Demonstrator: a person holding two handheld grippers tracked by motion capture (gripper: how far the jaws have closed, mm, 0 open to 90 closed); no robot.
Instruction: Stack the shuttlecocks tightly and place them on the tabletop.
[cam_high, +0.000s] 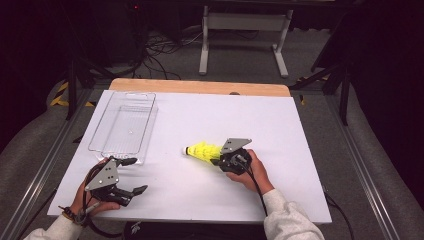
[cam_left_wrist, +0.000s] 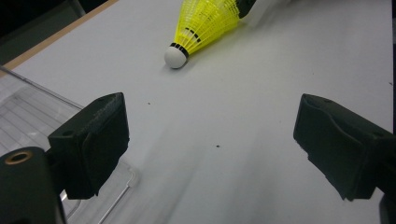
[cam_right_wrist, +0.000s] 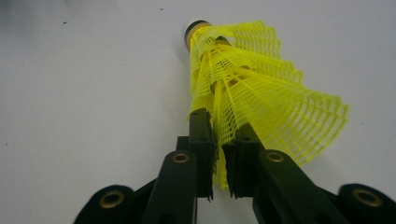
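Shuttlecock (cam_right_wrist: 252, 88) shows no readable writing; right gripper (cam_right_wrist: 218, 140) pinches its skirt, left gripper (cam_left_wrist: 210, 140) gapes.

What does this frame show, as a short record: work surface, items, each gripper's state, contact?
surface: white table
item in hand: yellow shuttlecock, lying on its side, cork tip pointing away from the right gripper
container: clear plastic tray, far left, nothing visible in it
right gripper: jaws nearly together, pinching the skirt edge
left gripper: jaws wide apart, holding nothing, beside the tray
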